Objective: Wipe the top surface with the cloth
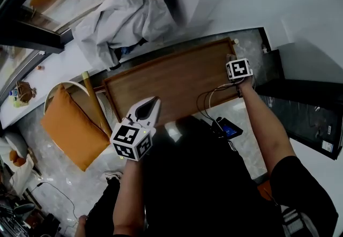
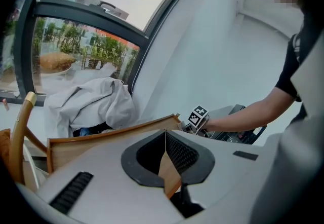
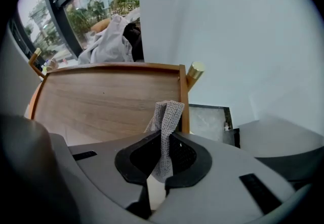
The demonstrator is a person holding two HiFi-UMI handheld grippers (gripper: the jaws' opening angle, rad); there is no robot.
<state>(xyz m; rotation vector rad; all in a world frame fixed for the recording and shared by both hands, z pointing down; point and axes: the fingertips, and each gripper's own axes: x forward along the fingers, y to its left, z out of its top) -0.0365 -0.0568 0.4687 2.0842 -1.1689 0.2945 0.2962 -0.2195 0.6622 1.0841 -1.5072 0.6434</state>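
The right gripper (image 3: 165,142) is clenched on a grey knitted cloth (image 3: 166,116), held over the wooden tabletop's (image 1: 171,83) 3 o'clock end, probably ready to start wiping. The left gripper (image 1: 150,104), closed on nothing, sits at 7 o'clock, apparently keeping clear.

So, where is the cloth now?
In the right gripper view, the cloth is clamped in the right gripper, over the wooden top's right end.
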